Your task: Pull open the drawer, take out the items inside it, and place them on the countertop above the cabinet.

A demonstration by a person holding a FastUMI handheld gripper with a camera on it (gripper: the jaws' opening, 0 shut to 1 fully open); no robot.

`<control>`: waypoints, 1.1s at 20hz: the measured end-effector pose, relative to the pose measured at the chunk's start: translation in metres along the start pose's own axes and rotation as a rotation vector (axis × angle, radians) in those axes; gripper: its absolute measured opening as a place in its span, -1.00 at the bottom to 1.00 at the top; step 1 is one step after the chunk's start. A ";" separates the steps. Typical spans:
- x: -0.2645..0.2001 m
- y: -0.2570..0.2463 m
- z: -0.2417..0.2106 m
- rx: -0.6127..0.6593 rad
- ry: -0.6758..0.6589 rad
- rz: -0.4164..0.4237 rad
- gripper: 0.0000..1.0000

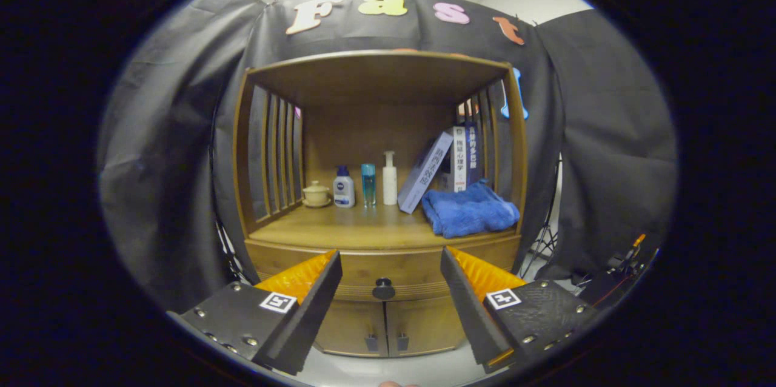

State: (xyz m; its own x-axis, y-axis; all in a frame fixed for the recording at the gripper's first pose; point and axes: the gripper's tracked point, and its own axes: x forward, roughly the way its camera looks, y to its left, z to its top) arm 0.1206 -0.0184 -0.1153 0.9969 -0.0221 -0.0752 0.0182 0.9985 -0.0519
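- Gripper view: the gripper (391,269) hangs with its fingers spread wide and holding nothing, the small dark round drawer knob (383,288) beyond and between them.
- The shallow bamboo drawer (388,272) is shut under the smooth wooden countertop (351,229); its contents are hidden.
- The step in hand looks like the approach. Next, the fingers should advance, centre on the knob, close and pull straight back.
- On the countertop lies a soft, folded blue towel (470,210).

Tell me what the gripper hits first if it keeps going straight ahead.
Most likely the drawer knob. The gripper is open, its fingers either side of the knob, which sits ahead on the drawer front below the countertop. Depth is hard to judge.
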 end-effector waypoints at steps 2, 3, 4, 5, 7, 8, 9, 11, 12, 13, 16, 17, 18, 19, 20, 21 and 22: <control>0.026 0.003 -0.016 0.014 -0.004 0.005 0.96; 0.039 0.004 -0.026 0.024 -0.007 0.003 0.96; 0.051 0.006 -0.039 0.035 0.003 0.003 0.96; 0.062 0.005 -0.054 0.036 0.010 -0.008 0.96; 0.079 0.000 -0.083 0.005 0.019 -0.042 0.96; 0.086 0.001 -0.097 -0.027 0.030 -0.036 0.96; 0.092 0.004 -0.107 -0.047 0.031 -0.011 0.96; 0.106 0.013 -0.123 -0.044 0.042 0.030 0.97; 0.111 0.012 -0.130 -0.039 0.056 0.022 0.96; 0.118 0.008 -0.135 -0.019 0.072 0.018 0.83; 0.128 0.016 -0.131 0.031 0.070 0.048 0.41; 0.136 0.016 -0.130 0.008 0.049 0.032 0.27; 0.137 0.016 -0.129 -0.026 0.027 0.016 0.13; 0.135 0.016 -0.126 -0.039 0.013 0.002 0.00; 0.136 0.016 -0.128 -0.061 0.007 0.003 -0.14; 0.139 0.016 -0.132 -0.076 0.014 0.008 -0.15; 0.133 0.017 -0.133 -0.081 -0.005 0.017 -0.15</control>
State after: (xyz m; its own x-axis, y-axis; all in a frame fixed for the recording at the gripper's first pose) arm 0.2434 -0.0107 -0.2581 0.9974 -0.0051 -0.0714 -0.0043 0.9913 -0.1312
